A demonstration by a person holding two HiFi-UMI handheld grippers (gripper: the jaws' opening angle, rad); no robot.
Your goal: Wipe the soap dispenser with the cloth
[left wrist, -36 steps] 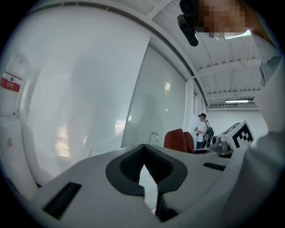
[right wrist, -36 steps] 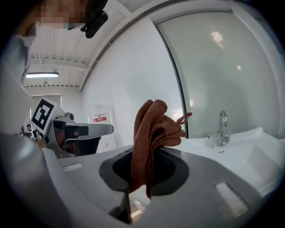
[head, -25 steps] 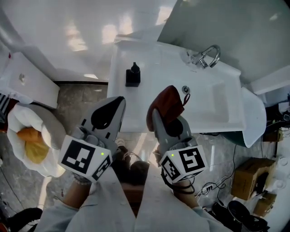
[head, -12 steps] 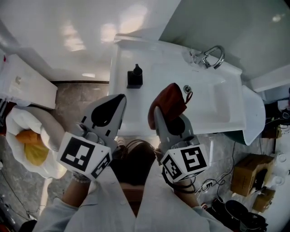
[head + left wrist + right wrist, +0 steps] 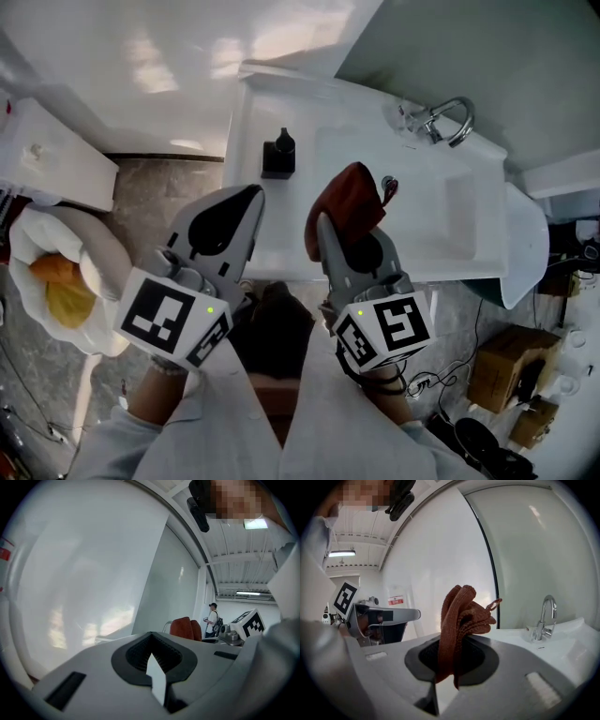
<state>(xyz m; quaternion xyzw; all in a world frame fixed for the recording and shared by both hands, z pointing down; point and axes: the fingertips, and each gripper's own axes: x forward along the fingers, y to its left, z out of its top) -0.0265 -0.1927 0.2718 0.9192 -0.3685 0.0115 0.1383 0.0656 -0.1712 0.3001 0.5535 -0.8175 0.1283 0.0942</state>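
Cloth in the right gripper, soap dispenser untouched, much as a second ago.

Head view: the right gripper (image 5: 325, 228) pinches the rust-red cloth (image 5: 349, 206) over the front of the white sink (image 5: 246, 141). The left gripper (image 5: 251, 199) hangs just beside it, and both sit about where they were. The black soap dispenser (image 5: 278, 155) stands at the sink's back left, well clear of the cloth. Left gripper view: the left gripper (image 5: 152, 657) has its jaws closed on nothing, and the cloth (image 5: 184, 627) shows beyond. Right gripper view: the right gripper (image 5: 450, 660) has its jaws clamped on the cloth (image 5: 459, 613), which stands bunched above them, with the tap (image 5: 545, 616) behind.
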